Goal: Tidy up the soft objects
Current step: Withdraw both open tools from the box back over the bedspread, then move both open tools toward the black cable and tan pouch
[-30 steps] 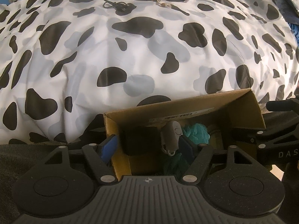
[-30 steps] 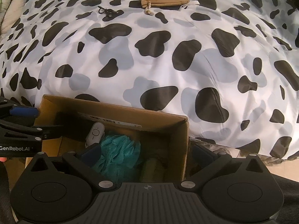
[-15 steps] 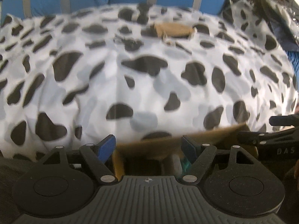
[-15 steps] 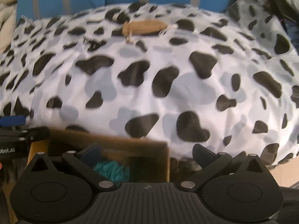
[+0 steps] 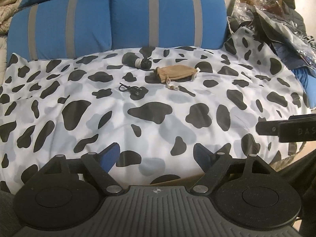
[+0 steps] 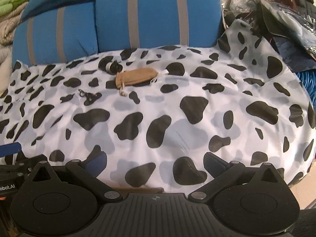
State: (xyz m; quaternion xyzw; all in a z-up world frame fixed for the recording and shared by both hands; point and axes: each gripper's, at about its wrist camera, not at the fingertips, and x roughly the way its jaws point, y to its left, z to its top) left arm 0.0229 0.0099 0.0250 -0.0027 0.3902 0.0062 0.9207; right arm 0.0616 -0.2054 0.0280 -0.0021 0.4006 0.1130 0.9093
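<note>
Two tools are hovering empty over the bed: left tool (image 5: 156, 155) jaws opening, right tool (image 6: 155, 161) wide; tan pouch (image 5: 176, 73) is lying far across; approaching low, centred is advisable.

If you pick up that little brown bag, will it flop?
Probably: the brown bag lies flat and creased on the cow-print blanket, so it looks soft. It likely sags from a pinch. Its drawstring may dangle.

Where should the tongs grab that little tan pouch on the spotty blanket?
Probably across the middle of the pouch, coming from above. It lies flat and long, left to right, so its narrow width fits between the fingers. The drawstring end looks bunched and loose.
</note>
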